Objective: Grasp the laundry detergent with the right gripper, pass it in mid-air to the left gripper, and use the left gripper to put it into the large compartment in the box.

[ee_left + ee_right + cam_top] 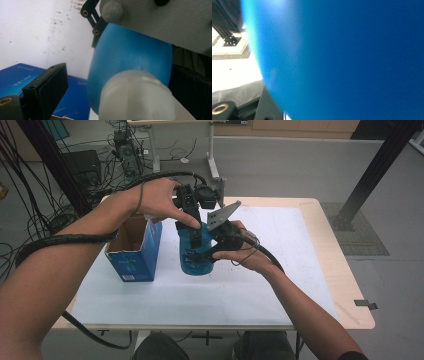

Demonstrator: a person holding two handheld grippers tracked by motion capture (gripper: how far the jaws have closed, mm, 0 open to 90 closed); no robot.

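Observation:
A blue bottle (197,264) with a white cap (135,97) stands upright mid-table. My left gripper (195,236) comes down from above with its jaws on either side of the cap; a gap shows between the left jaw and the cap, so it is open. From the right, my right gripper (201,255) has its jaws shut on the bottle's body. The bottle's blue wall (349,62) sits very close in the right gripper view. The right gripper's grey plate (162,20) lies just beyond the bottle in the left gripper view.
An open blue cardboard box (134,251) stands upright just left of the bottle, also seen as the box (15,77) in the left gripper view. A white sheet covers the wooden table (300,270). Cables, desk legs and a black post lie on the floor beyond.

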